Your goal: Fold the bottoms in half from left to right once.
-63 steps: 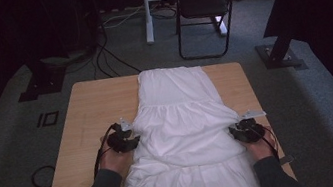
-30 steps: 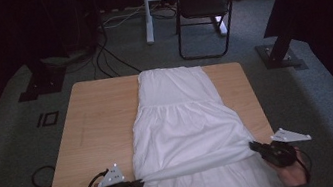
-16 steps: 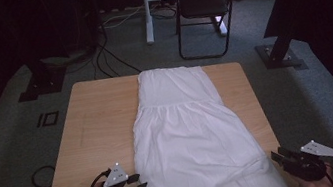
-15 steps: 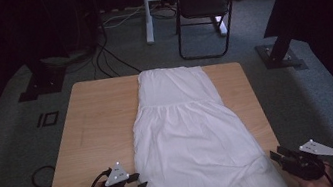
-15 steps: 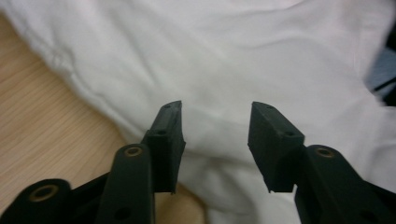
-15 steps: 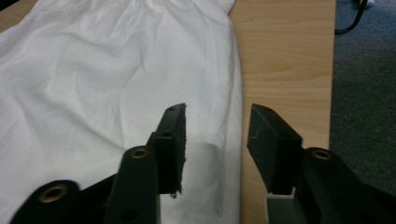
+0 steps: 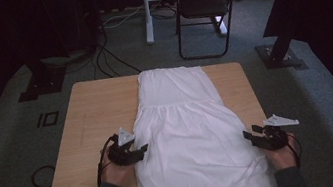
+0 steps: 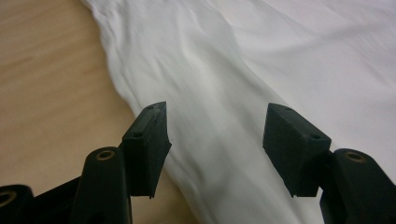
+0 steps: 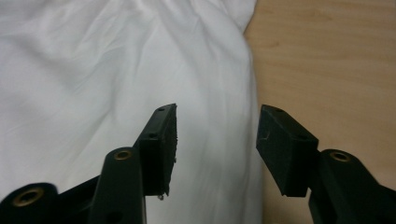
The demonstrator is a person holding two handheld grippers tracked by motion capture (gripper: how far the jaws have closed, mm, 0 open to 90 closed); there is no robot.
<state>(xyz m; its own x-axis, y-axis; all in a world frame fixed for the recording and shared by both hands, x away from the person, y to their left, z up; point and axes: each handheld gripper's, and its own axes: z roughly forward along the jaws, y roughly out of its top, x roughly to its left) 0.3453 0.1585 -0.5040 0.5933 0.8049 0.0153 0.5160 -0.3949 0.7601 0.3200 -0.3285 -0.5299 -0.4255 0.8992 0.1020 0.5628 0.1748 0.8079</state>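
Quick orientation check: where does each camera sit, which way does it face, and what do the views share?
High view: above the near table edge, looking forward and down; shows both hands, left tongs, right tongs, the wooden table.
Left gripper view: rides the left tongs, facing the white dress at its edge; open black jaws rise.
Right gripper view: rides the right tongs, over the dress's opposite edge; jaws open.
Shared: dress and table.

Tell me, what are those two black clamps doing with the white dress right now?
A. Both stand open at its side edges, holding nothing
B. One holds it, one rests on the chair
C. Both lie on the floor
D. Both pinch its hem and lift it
A: the left gripper and right gripper both stand open over the side edges of the white dress, nothing pinched.
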